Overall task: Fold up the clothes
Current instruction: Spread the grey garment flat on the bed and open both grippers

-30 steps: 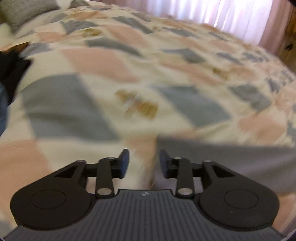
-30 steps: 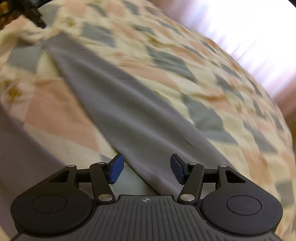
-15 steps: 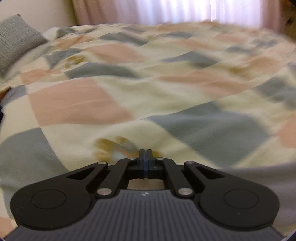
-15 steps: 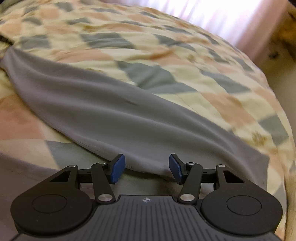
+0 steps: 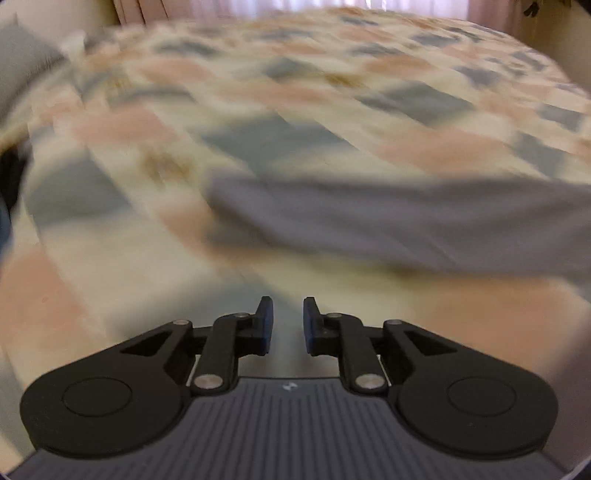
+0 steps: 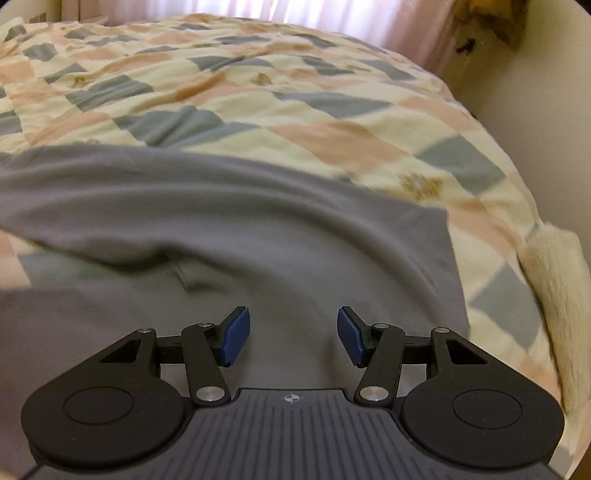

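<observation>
1. The grey garment (image 6: 229, 229) lies spread out on the patchwork quilt (image 6: 314, 107), which is covered in cream, pink and blue-grey patches. In the right wrist view it fills most of the lower frame, with one soft fold running across it and a squared-off end toward the right.
2. The right gripper (image 6: 293, 332) hangs just above the garment, jaws about half apart, nothing between the blue pads (image 6: 236, 334). Can't tell if the tips touch the cloth.
3. The left gripper (image 5: 288, 325) is over bare quilt, short of the garment (image 5: 406, 218), which stretches across ahead and to the right. Its jaws are opening, only a narrow gap so far, nothing in it.
4. The left view is pretty smeared with blur. There's a grey pillow (image 5: 22, 62) at the far left, and curtains (image 6: 295, 14) behind the bed.
</observation>
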The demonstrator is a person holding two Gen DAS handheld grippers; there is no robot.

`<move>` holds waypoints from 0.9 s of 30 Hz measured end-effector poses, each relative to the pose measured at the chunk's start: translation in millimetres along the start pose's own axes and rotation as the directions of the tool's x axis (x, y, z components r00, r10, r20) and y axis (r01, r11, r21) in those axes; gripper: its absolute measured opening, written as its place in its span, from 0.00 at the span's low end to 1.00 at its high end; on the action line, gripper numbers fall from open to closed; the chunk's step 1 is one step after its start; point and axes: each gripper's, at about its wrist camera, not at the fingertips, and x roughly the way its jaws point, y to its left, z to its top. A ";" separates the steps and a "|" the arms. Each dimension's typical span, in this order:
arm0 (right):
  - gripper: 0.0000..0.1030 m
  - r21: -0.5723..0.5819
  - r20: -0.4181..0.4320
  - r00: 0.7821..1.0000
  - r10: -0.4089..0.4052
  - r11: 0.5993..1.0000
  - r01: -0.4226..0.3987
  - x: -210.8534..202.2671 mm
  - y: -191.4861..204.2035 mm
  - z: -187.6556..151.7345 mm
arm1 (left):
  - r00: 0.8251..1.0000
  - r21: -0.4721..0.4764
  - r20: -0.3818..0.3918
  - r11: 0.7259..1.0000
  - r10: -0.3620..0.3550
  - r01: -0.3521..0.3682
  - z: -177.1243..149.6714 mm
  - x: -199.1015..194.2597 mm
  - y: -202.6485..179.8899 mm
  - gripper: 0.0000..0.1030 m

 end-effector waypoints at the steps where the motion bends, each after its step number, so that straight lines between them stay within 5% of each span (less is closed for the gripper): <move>1: 0.51 0.008 -0.004 1.000 0.002 1.000 -0.001 -3.4 -5.4 -8.4 | 1.000 -0.033 -0.017 0.999 -0.025 0.024 -23.1 -16.7 -13.6 0.13; 4: 0.51 0.053 0.010 0.999 0.047 0.997 -0.048 -23.2 -23.4 -36.3 | 0.997 -0.096 -0.043 0.994 -0.060 0.056 -85.3 -55.7 -46.8 0.16; 7: 0.51 0.069 0.030 0.994 0.108 0.992 -0.110 -48.0 -36.9 -65.2 | 0.996 -0.165 -0.085 0.986 -0.001 -0.014 -142.9 -81.2 -70.3 0.19; 9: 0.51 0.030 0.036 0.991 0.128 0.991 -0.129 -65.1 -41.8 -82.9 | 0.991 -0.178 -0.106 0.979 0.084 -0.102 -170.4 -91.5 -77.9 0.29; 12: 0.51 -0.070 0.034 0.990 0.137 0.989 -0.134 -87.0 -48.2 -103.9 | 0.965 0.002 -0.096 0.969 0.246 -0.247 -190.4 -96.3 -88.8 0.33; 15: 0.53 -0.196 0.035 0.993 0.113 0.975 -0.104 -97.6 -50.8 -115.8 | 0.935 0.180 -0.051 0.924 0.351 -0.337 -193.4 -89.6 -84.9 0.33; 20: 0.53 -0.209 0.023 0.995 0.100 0.974 -0.093 -91.8 -47.7 -121.2 | 0.962 -0.025 0.025 0.963 0.271 -0.270 -163.7 -83.5 -23.6 0.29; 27: 0.53 -0.229 0.009 0.989 0.150 0.963 -0.144 -86.2 17.9 -101.0 | 0.991 -0.277 -0.083 0.952 0.108 -0.127 -124.7 -41.5 93.5 0.30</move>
